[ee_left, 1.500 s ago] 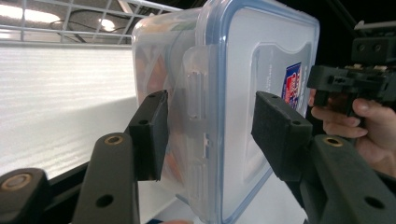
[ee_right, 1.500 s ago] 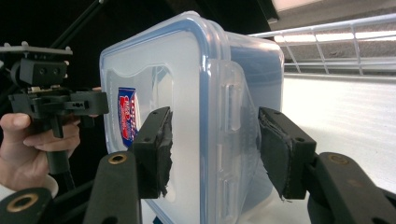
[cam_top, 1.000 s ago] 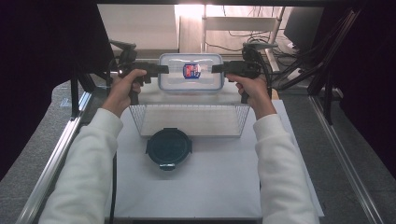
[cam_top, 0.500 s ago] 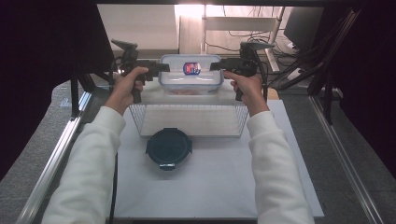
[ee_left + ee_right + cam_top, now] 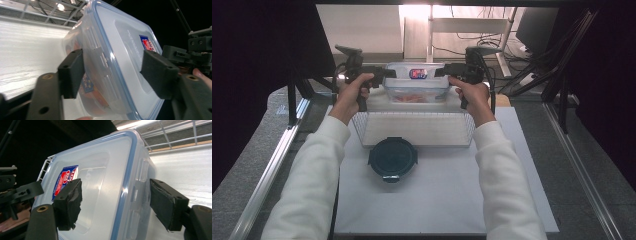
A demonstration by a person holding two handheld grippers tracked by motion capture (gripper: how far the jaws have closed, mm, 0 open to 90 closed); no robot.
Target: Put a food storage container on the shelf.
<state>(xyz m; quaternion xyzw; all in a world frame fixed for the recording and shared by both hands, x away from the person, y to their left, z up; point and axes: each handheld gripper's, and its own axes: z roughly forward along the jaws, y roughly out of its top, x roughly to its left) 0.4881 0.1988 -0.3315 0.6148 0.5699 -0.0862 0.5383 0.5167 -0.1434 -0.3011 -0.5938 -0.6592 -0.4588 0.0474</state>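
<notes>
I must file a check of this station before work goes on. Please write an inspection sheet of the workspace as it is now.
Surface: white table, bare at the front.
Job's things: clear lidded container with orange contents, at the far side beside the wire basket.
Clutter: dark round lid in front of the basket.
Grippers: left gripper and right gripper stand at the container's two ends; their jaws have just been opening, pads apart from its walls.
Cables: several on the floor behind the table.
Surroundings: dark frame, metal rails, a chair behind.
</notes>
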